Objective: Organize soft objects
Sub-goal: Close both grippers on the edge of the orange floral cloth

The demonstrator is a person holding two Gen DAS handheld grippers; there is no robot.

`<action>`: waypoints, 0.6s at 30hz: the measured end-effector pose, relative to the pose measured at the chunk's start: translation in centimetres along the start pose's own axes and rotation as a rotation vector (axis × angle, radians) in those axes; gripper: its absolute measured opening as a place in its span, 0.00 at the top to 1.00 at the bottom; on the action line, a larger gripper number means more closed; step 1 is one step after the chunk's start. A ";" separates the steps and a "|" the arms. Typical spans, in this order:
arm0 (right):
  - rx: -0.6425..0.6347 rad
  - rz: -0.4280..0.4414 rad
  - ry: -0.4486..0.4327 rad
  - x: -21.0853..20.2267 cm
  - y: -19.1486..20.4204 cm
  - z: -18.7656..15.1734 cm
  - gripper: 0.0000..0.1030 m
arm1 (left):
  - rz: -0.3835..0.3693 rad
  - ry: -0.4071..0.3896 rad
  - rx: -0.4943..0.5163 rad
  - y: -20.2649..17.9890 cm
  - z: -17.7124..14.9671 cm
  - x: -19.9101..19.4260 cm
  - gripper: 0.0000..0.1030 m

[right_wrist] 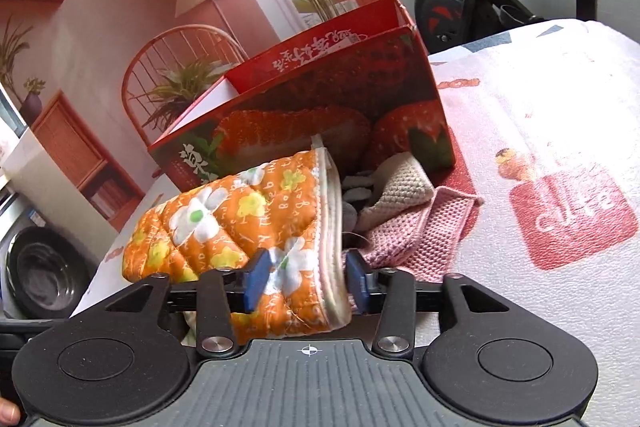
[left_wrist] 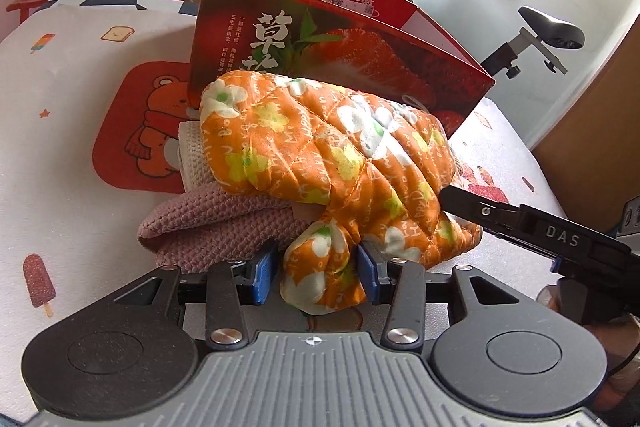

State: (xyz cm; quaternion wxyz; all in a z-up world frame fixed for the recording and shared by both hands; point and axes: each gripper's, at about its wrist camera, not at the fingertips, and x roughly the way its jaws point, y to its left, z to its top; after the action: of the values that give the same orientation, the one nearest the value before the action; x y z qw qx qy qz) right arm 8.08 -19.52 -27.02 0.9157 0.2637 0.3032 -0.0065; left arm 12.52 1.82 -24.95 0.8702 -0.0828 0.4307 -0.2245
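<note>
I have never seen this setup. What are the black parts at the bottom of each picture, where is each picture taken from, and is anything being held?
No robot here: a person holds a two-finger tool in each hand. Each picture comes from a camera on one tool, looking forward along its fingers, so the black parts are the tool itself.

The left tool has a bunch of the orange quilted flower-print cloth between its blue pads; I cannot tell whether they squeeze it. The right tool stands open around that cloth's hemmed edge, with a gap at one pad.

The cloth lies on a pink knitted cloth beside a beige knitted one, in front of a red cardboard box printed with strawberries, on a white cover with cartoon prints.
</note>
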 end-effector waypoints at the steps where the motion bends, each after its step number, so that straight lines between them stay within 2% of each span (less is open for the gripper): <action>1: 0.000 0.005 0.001 0.2 0.1 -0.1 0.60 | 0.001 0.000 0.000 0.0 0.0 -0.1 0.54; 4: -0.030 0.004 0.002 0.2 0.3 -0.1 0.64 | 0.000 0.002 -0.004 0.0 0.0 0.0 0.53; 7: -0.055 -0.001 0.012 0.1 0.5 -0.1 0.78 | 0.005 0.005 -0.005 -0.1 0.1 0.0 0.51; 8: -0.072 -0.018 0.017 0.1 0.6 -0.1 0.88 | 0.009 0.005 -0.004 -0.1 0.1 0.0 0.50; 10: -0.087 -0.030 0.026 0.1 0.7 -0.1 0.88 | 0.013 0.007 -0.008 0.0 0.1 0.0 0.47; 12: -0.087 -0.028 0.027 0.1 0.6 -0.2 0.89 | 0.025 0.003 -0.019 0.2 0.2 -0.1 0.40; 15: -0.114 -0.028 0.028 0.0 0.9 -0.2 0.89 | 0.016 -0.023 -0.065 0.8 0.5 -0.9 0.40; 18: -0.132 -0.036 0.032 0.0 0.9 -0.3 0.89 | 0.000 -0.085 -0.109 1.3 1.2 -2.3 0.40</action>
State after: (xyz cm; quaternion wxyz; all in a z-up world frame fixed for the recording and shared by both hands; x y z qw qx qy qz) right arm 8.04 -18.61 -26.76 0.9258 0.1975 0.3222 0.0013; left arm 12.63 3.96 -23.01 0.8818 -0.1397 0.4050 -0.1971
